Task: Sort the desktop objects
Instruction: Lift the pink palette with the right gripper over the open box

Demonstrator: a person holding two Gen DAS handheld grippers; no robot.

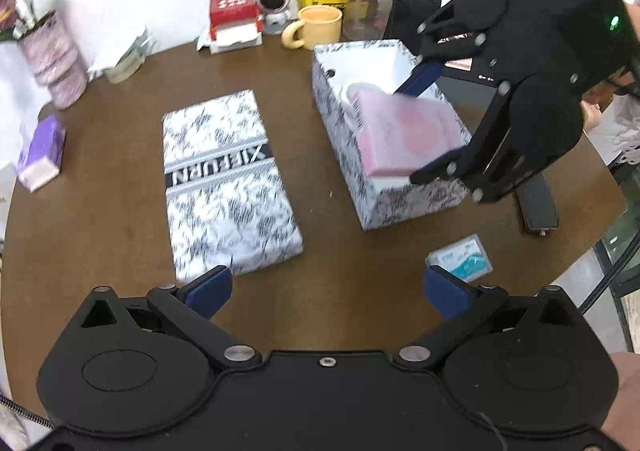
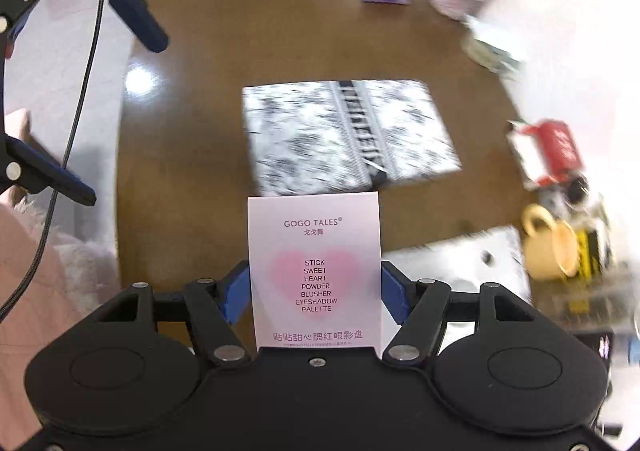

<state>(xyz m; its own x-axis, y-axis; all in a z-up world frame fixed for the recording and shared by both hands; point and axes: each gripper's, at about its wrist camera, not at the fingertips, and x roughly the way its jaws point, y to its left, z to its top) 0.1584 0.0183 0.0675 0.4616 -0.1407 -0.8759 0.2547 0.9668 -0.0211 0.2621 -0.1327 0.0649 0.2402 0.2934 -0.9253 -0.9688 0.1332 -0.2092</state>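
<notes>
**Pink palette box held over open storage box**

Blue pads of the left gripper [image 1: 328, 287], bottom centre of the left wrist view, stand wide apart, holding nothing, hovering over the brown table [image 1: 120, 219]. Right gripper [image 2: 316, 291] is clamped on the pink palette box [image 2: 314, 271], pads pressing both side edges. In the left view, centre right, that pink box sits tilted over the open patterned box [image 1: 340, 131], apparently partly inside; something pale already lies in it. Patterned lid [image 1: 228, 183] lies flat just left of centre, apart from the box. Small card packet [image 1: 460, 257] lower right, near the box, not sorted yet.

Risks: the palette box is tilted, so release now may leave it propped on the rim or on the item below, blocking the lid. Thin card may slip between the pads. Frames blurred; depth inside unclear.
</notes>
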